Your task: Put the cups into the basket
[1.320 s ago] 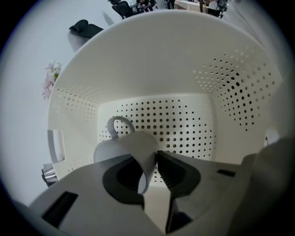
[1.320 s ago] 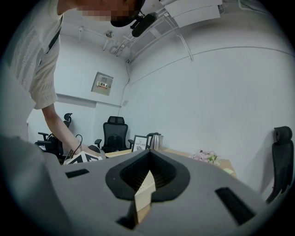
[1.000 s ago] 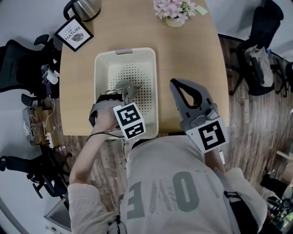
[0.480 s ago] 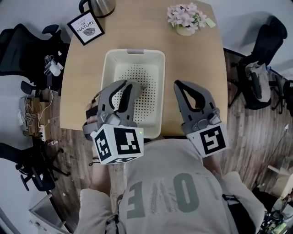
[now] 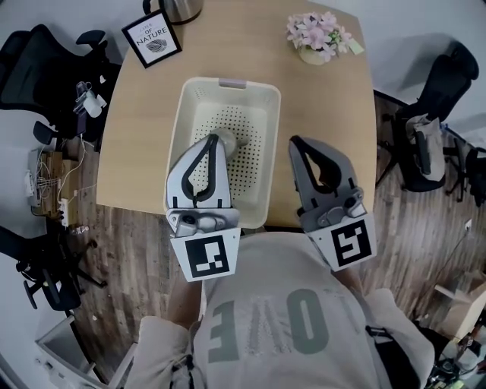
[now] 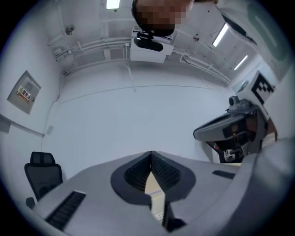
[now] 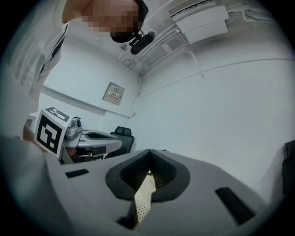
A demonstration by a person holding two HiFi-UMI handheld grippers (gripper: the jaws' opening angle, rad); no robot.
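A cream perforated basket (image 5: 262, 171) stands on the wooden table (image 5: 137, 144). Inside it, toward the far half, a grey cup (image 5: 230, 140) shows partly behind my left gripper's tip. My left gripper (image 5: 212, 142) hovers over the basket's left side, jaws shut and empty. My right gripper (image 5: 295, 143) is held just right of the basket, also shut on nothing. Both gripper views look up at a white wall. In them the left gripper (image 6: 151, 153) and the right gripper (image 7: 148, 151) have their jaws meeting at a point, with a sliver of basket (image 7: 142, 196) below.
At the table's far edge stand a framed picture (image 5: 154, 38), a dark kettle (image 5: 182, 7) and a pot of pink flowers (image 5: 319, 36). Office chairs stand on the floor at the left (image 5: 38, 61) and right (image 5: 429, 121). The table's near edge runs under my grippers.
My left gripper has risen out of the basket and drawn back toward the person, with the grey cup left lying inside. The right gripper has barely moved.
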